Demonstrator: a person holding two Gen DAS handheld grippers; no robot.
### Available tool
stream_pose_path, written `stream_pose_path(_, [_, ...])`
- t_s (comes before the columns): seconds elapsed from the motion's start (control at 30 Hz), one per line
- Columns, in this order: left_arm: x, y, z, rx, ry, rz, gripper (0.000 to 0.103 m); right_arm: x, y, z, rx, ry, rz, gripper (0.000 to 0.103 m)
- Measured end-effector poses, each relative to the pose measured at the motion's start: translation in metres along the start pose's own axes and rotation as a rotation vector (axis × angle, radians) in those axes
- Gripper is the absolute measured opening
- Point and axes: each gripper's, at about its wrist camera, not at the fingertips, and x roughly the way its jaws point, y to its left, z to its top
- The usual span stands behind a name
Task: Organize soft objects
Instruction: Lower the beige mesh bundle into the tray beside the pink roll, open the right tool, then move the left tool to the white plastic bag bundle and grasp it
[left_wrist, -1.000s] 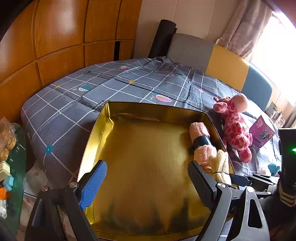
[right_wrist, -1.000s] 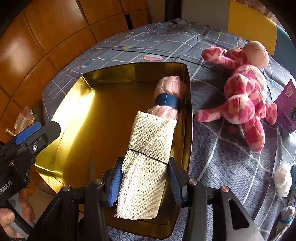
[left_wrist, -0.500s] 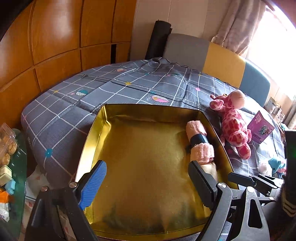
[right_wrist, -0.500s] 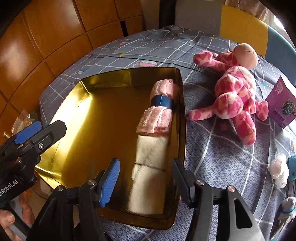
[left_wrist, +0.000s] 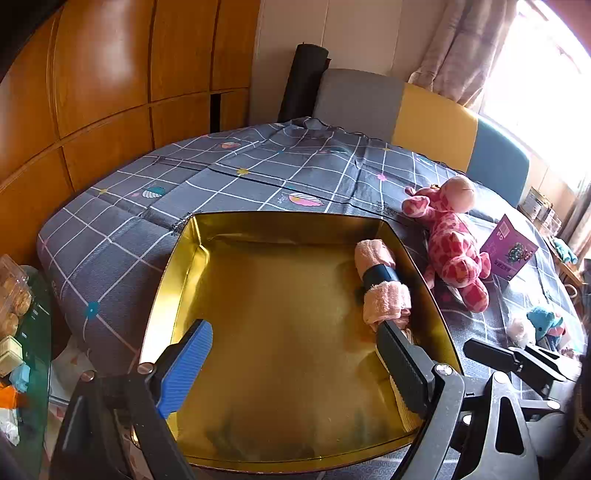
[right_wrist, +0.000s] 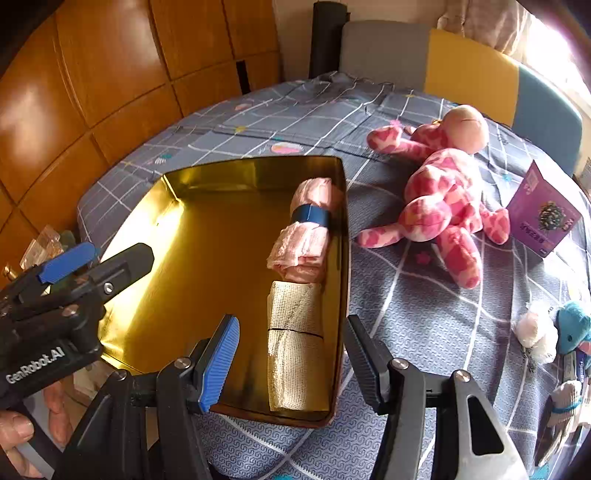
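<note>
A bed covered by a grey checked sheet (left_wrist: 229, 173) with small coloured motifs stands against orange-brown wooden wall panels (left_wrist: 103, 74), and its padded headboard (right_wrist: 469, 74) runs in grey, yellow and blue sections. A black roll (left_wrist: 303, 81) stands upright in the corner beside the grey section, with a beige curtain (left_wrist: 465, 48) at the bright window. At the left edge, a glass-topped side table (left_wrist: 35, 325) carries clear packs of biscuits (left_wrist: 13, 295); a purple printed box (right_wrist: 545, 214) lies on the sheet.

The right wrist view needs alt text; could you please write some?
Open right tongs hover over a gold tin holding a cream cloth roll and a pink towel roll. A pink plush toy lies on the checked bedcover.
</note>
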Motion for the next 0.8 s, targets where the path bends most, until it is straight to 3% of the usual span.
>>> stream_pose_path(0.5, [-0.001, -0.013, -0.005, 0.035, 0.013, -0.017, 0.091, -0.018, -0.017, -0.009, 0.054, -0.061, -0.051, 0.059])
stream_pose_path(0.8, [0.0, -0.025, -0.003, 0.07, 0.017, -0.031, 0.091, -0.037, -0.046, -0.016, 0.13, -0.109, -0.091, 0.059])
